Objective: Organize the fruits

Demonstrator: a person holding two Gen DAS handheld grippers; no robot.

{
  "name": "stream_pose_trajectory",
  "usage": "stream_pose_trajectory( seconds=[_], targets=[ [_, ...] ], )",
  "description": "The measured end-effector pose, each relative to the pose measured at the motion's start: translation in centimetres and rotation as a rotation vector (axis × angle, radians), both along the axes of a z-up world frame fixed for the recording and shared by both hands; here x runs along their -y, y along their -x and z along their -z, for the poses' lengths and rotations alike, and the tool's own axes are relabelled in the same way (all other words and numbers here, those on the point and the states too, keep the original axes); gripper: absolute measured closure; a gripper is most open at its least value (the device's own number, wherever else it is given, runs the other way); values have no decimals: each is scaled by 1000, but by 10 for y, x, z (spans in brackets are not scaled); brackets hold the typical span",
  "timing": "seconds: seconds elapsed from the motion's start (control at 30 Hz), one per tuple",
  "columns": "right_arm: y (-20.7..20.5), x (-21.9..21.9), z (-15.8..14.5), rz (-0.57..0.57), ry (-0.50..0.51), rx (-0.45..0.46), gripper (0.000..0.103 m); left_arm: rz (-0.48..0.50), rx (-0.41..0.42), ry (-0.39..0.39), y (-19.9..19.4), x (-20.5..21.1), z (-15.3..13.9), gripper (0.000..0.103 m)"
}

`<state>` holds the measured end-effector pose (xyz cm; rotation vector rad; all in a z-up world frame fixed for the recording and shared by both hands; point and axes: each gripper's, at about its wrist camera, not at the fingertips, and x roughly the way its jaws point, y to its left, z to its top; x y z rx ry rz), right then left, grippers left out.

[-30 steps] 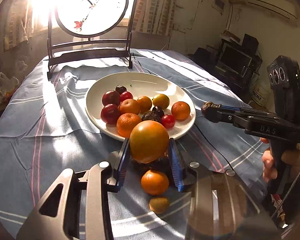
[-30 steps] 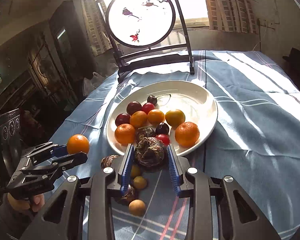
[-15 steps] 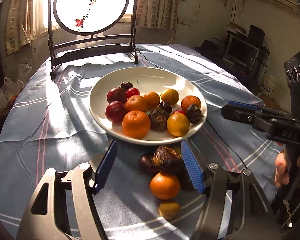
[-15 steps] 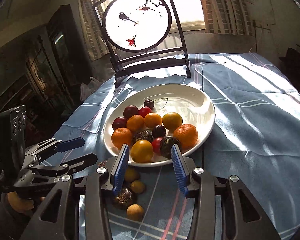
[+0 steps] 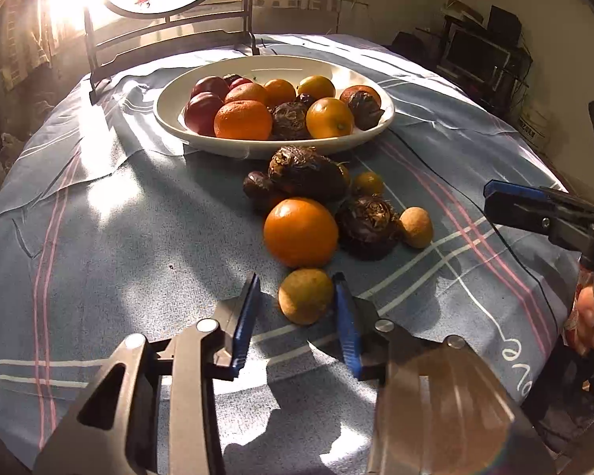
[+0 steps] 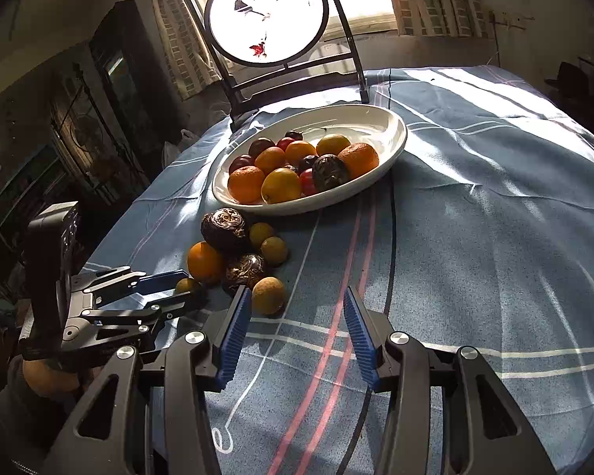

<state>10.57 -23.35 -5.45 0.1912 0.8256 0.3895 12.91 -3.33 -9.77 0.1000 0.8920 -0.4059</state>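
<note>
A white plate (image 5: 257, 146) (image 6: 392, 118) holds several oranges, plums and dark wrinkled fruits. In front of it a loose pile lies on the cloth: an orange (image 5: 300, 231) (image 6: 204, 262), two dark wrinkled fruits (image 5: 307, 172) (image 5: 366, 221) and small tan fruits (image 5: 415, 226). My left gripper (image 5: 296, 276) (image 6: 188, 285) is down at the pile's near end, shut on the nearest small tan fruit (image 5: 305, 296), which rests on the cloth. My right gripper (image 6: 297, 293) (image 5: 499, 204) hovers low with its jaws opening and nothing between them. Another tan fruit (image 6: 268, 295) lies just off its left fingertip.
A round painted screen on a dark stand (image 6: 265, 19) rises behind the plate. The striped blue cloth (image 6: 475, 237) spreads right of the pile to the round table's edge. A person's hand (image 5: 586, 316) grips the right tool. Dark cabinets (image 6: 79, 126) stand at the left.
Both grippers let their fruits go onto the plate, a yellow-orange one from the left and a dark wrinkled one from the right. Both then drew back and down. The left closed around a small tan fruit.
</note>
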Motion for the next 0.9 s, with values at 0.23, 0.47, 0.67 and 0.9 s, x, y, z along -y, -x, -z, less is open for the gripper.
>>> stream_pose_trajectory(
  seconds=[0.23, 0.47, 0.67, 0.9],
  targets=[
    [-4, -30, 6, -92, 73, -17, 55, -18, 78, 45, 34, -12, -23, 78],
    [-25, -53, 21, -122, 141, -77, 75, -47, 94, 64, 44, -27, -28, 78],
    [-25, -43, 20, -114, 77, -80, 79, -44, 77, 78, 42, -26, -21, 78],
    [-21, -12, -10, -83, -19, -13, 79, -32, 96, 105, 23, -25, -37, 78]
  ],
)
